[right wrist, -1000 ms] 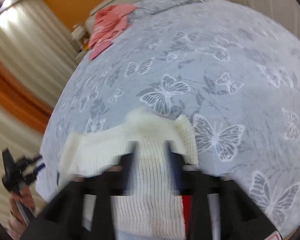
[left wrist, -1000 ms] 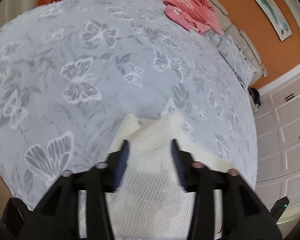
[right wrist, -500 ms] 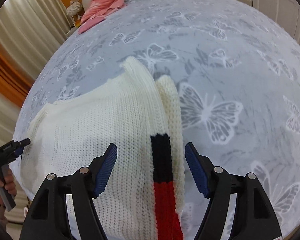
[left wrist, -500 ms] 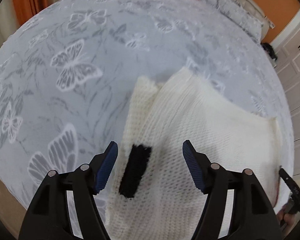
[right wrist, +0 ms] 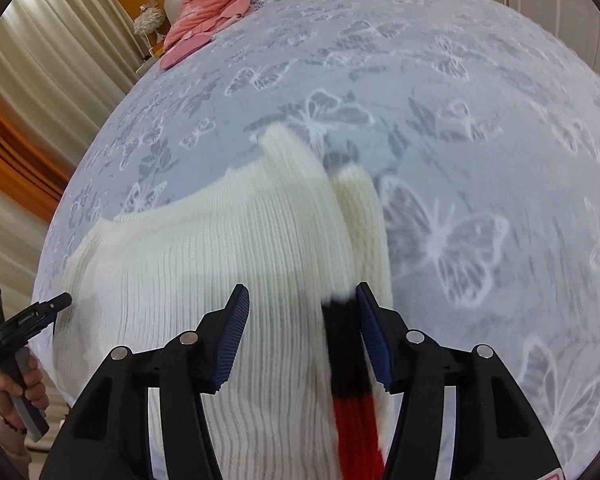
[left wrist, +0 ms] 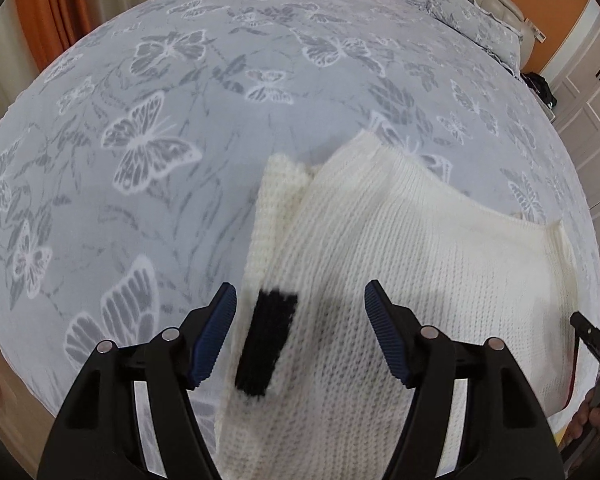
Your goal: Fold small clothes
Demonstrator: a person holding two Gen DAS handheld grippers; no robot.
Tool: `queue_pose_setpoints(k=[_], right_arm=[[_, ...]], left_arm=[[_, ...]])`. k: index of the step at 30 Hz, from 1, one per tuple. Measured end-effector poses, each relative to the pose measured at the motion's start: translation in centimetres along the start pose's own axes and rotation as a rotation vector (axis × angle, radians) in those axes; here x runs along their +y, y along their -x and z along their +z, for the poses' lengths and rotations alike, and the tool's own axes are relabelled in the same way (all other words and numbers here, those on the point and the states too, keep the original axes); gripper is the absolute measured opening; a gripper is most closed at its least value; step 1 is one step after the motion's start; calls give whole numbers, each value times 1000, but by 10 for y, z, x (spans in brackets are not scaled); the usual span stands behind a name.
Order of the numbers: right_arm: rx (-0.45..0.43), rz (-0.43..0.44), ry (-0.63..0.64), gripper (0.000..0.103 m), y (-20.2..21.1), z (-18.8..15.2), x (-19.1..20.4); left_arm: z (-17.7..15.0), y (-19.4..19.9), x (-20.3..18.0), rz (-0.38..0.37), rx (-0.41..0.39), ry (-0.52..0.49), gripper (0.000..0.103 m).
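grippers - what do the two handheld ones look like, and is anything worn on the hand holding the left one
Both the left gripper and right gripper have matte black angular frames with round silver pivot pins and ribbed dark blue pads. The hand holding the left one wears a beaded bracelet at the wrist.

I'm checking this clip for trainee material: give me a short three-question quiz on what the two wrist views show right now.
1. True or false: the white knit sweater lies on the butterfly bedspread.
2. Where is the pink garment? A) under the sweater B) far end of the bed, near the pillow C) between the left gripper's jaws
3. Fill in: below the black band on the sweater's edge comes a ___ band.

Key: 1 true; 2 B; 3 red.
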State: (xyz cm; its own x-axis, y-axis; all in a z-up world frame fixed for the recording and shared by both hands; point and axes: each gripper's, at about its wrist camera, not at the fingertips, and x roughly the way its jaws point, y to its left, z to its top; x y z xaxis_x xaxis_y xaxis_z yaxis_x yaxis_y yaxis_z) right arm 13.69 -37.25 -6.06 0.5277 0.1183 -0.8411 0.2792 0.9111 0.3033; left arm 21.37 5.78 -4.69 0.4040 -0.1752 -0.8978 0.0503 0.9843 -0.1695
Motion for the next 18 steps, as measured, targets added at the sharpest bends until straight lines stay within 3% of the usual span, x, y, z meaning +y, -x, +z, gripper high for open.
queue_pose_setpoints(k=[5,8,12,14,17,18], right_arm=[[-2,-16,21,54,-13,29,4],[2,-30,41,61,-26,44,7],[20,-43,44,64,-45,57,5],[28,-47,42,65,-54,61,3],[7,-33,61,62,-56,68,7],[3,-16,74,46,-56,70,9]], left_arm=[[25,-8,-5,1,1,-8,68],[45,-21,-4,-5,7,25,84],[65,-43,-4,-71,30,84,85],[68,-53,-4,-110,46,102,76],[72,-63,4,-124,60,148,42],[73,-63,9,-163,59,175,29]])
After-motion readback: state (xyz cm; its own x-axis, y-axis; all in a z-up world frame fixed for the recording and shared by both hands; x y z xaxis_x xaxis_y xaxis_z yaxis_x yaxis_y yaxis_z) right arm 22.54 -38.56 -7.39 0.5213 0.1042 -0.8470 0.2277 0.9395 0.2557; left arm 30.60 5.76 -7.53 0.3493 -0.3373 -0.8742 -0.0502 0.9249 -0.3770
